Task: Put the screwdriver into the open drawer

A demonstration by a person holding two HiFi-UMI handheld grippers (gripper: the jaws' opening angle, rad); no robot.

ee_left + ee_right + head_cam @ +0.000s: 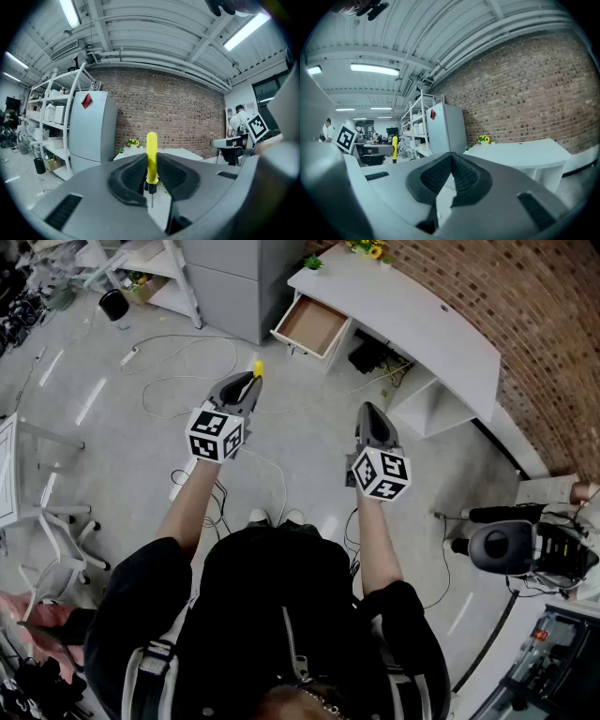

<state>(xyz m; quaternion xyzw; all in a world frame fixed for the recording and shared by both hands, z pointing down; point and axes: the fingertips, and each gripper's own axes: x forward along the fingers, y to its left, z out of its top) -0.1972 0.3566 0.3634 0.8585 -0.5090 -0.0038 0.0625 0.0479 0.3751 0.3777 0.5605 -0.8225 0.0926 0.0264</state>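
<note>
My left gripper (pixel 249 382) is shut on a yellow-handled screwdriver (pixel 151 159), which stands upright between its pads with the handle up and the thin shaft pointing down. Only the handle's yellow tip (pixel 258 367) shows in the head view. The right gripper (pixel 372 413) is shut with nothing in it, held level beside the left one. The open drawer (pixel 312 326), wooden inside and bare, juts out from the white desk (pixel 422 320) ahead of both grippers. Both grippers hang over the grey floor, well short of the drawer.
Cables (pixel 178 367) trail across the floor between me and the desk. A grey cabinet (pixel 234 282) stands left of the drawer, with white shelving (pixel 155 273) beyond. A brick wall (pixel 525 306) runs behind the desk. A chair base (pixel 56 521) sits left, equipment (pixel 525 549) at right.
</note>
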